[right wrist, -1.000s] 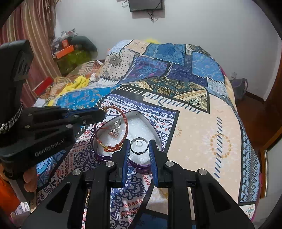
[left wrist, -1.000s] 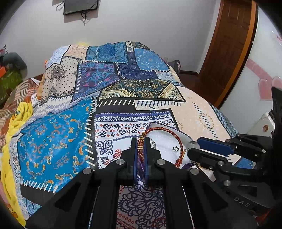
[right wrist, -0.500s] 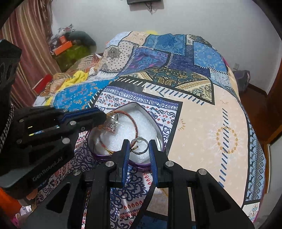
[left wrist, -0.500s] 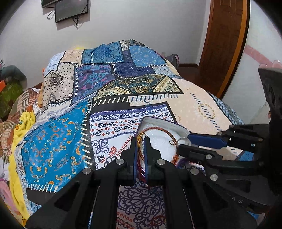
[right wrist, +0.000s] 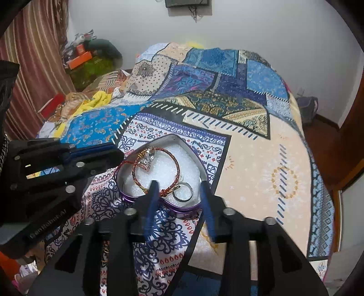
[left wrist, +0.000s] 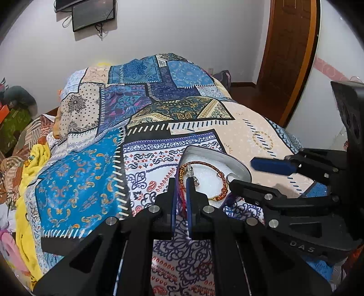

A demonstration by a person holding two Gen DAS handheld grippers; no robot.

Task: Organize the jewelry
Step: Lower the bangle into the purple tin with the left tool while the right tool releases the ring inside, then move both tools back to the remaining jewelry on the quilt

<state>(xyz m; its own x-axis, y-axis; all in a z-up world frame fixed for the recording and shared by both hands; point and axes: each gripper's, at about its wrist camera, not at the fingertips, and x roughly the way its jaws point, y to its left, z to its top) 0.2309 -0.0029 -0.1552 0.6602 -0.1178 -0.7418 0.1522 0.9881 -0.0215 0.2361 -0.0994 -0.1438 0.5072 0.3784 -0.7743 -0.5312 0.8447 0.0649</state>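
Ring (right wrist: 182, 192) between opening right tongs (right wrist: 179, 189)

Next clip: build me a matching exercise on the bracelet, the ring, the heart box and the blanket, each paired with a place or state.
1. red braided bracelet
2. metal ring
3. heart-shaped box
4. yellow blanket

A. lies free between opening right tongs
B. pinched in shut left tongs
C. purple-rimmed, white-lined
D. bunched at the quilt's edge

Pairs: 1-B, 2-A, 3-C, 4-D

home bedroom: quilted bed (left wrist: 182, 118), wall television (left wrist: 93, 13)
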